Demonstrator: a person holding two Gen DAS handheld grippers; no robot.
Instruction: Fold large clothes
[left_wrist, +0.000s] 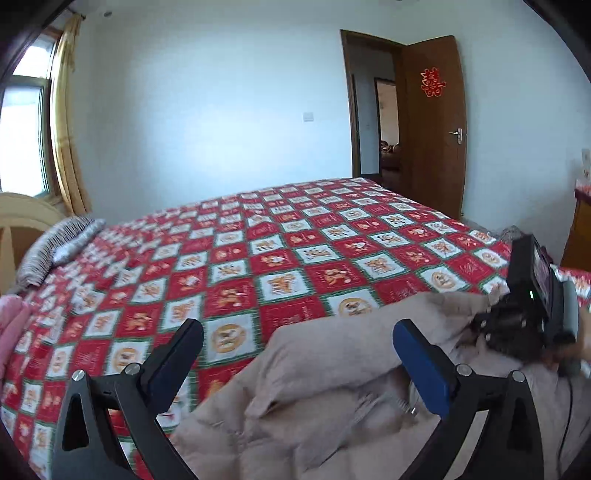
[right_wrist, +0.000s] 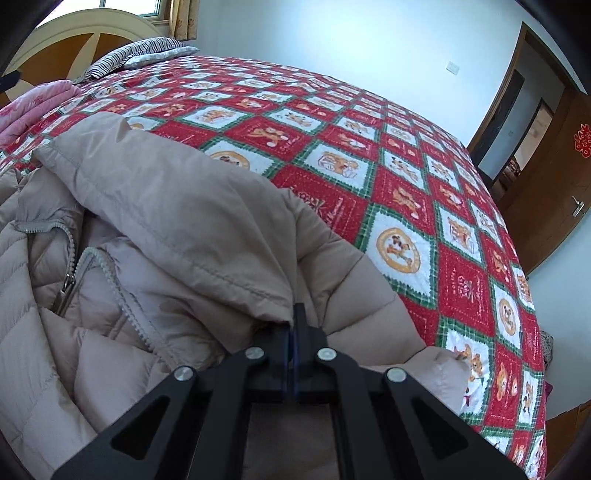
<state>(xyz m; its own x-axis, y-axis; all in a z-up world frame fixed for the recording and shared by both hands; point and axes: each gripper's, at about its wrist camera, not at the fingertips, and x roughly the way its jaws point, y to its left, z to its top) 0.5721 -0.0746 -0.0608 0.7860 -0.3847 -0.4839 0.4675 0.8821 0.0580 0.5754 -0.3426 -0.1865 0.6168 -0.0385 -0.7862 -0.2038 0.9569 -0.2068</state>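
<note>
A puffy beige quilted jacket (right_wrist: 155, 221), zipper open, lies bunched on the red patchwork bedspread (right_wrist: 424, 192). The right gripper (right_wrist: 291, 332) pinches its hem; the left gripper (left_wrist: 295, 354) hangs wide open above it.

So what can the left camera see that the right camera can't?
Only the left wrist view shows the left gripper, its jaws wide open with nothing held, and the right gripper's body from outside.

Only the right wrist view shows the right gripper shut on the beige jacket, plus the jacket's zipper.

Both show the jacket on the red checked bedspread, the striped pillow, something pink at the bed's edge and the brown door.
</note>
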